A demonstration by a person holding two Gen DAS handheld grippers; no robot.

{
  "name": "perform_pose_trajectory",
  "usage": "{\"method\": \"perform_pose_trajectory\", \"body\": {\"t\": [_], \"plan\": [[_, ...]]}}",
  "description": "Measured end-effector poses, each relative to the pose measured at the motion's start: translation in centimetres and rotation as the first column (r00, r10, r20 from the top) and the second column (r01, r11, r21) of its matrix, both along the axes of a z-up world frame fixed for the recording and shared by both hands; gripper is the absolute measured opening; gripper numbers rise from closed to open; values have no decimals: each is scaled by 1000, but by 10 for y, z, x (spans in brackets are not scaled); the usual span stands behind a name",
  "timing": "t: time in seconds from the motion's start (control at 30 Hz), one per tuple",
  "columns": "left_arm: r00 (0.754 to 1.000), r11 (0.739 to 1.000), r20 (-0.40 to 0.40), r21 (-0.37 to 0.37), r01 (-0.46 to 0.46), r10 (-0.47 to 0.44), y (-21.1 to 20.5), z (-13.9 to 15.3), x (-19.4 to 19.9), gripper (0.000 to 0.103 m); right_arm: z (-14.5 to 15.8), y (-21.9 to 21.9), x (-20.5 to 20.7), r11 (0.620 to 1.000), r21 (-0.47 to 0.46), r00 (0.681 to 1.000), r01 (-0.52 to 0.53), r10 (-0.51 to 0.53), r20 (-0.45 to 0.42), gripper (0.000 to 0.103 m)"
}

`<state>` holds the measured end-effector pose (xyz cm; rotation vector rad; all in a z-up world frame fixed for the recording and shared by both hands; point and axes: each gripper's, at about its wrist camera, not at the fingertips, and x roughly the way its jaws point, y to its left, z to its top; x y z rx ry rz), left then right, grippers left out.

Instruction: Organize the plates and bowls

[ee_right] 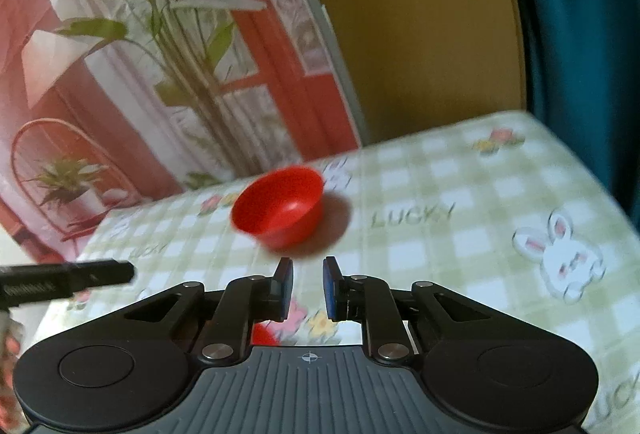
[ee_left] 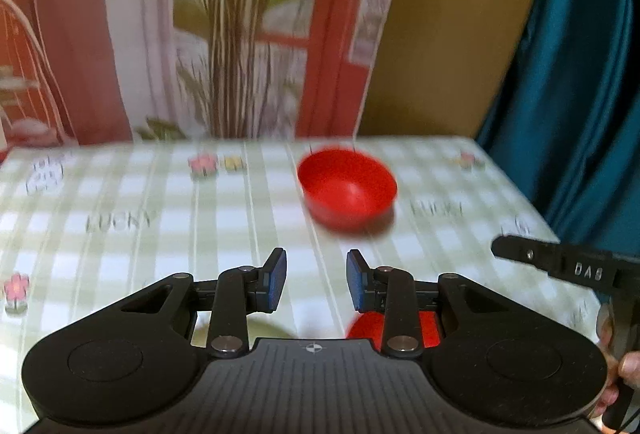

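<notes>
Early step, by the look of it — going for the red bowl (ee_left: 347,187), upright on the checked table (ee_left: 120,202), ahead of both. Left gripper (ee_left: 316,280) half open, empty; right gripper (ee_right: 307,288) narrowly open, empty. Next — reach, pinch rim.

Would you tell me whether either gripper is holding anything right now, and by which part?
Nothing is held: the left gripper and right gripper are open and empty, short of the red bowl.
</notes>
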<state>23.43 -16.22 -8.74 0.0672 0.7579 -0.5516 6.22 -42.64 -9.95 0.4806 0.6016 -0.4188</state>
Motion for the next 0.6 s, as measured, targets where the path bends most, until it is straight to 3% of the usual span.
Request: {"method": "perform_pose_trajectory", "body": {"t": [0.27,0.3,0.6], "plan": [[998,1000,64,10,17,-17,-17,1,34,34,-6,-26,24,999,-31,1000,8,-8,8,16],[991,998,122,-19,52,-49,-19,-1,38,34,-8,-28,28,999,-32,1000,9,-9,5,16],[992,999,117,-25,38,-35,-48,-25,73,34,-28,-43,66,999,-28,1000,-24,24,-15,16]]}}
